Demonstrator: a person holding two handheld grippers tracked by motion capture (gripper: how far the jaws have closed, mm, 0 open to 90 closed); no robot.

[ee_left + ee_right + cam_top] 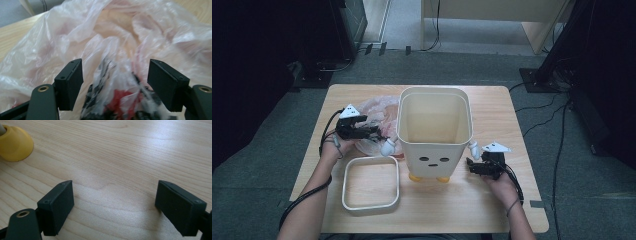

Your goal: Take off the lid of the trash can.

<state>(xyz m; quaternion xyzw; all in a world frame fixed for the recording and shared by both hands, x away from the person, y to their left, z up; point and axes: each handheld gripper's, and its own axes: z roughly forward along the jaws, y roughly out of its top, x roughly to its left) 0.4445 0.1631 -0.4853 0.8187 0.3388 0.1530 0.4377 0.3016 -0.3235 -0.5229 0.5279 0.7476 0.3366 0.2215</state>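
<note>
Jaws of the left gripper [115,82] gape around the bag [120,45]; the right gripper [113,207] gapes, empty, over bare tabletop [120,150]. The bag, at ten o'clock of the bin [434,131], looks light, limp and slippery; pinch a bunched fold.

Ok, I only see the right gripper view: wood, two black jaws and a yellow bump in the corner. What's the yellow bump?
Observer: That's a yellow foot of a cream bin with a little face on its front.
Operator: Is anything in the bin?
Observer: No, the high view shows it bare inside.
Operator: What's the other hand doing?
Observer: Its left hand-held gripper is open around a crumpled plastic bag lying left of the bin.
</note>
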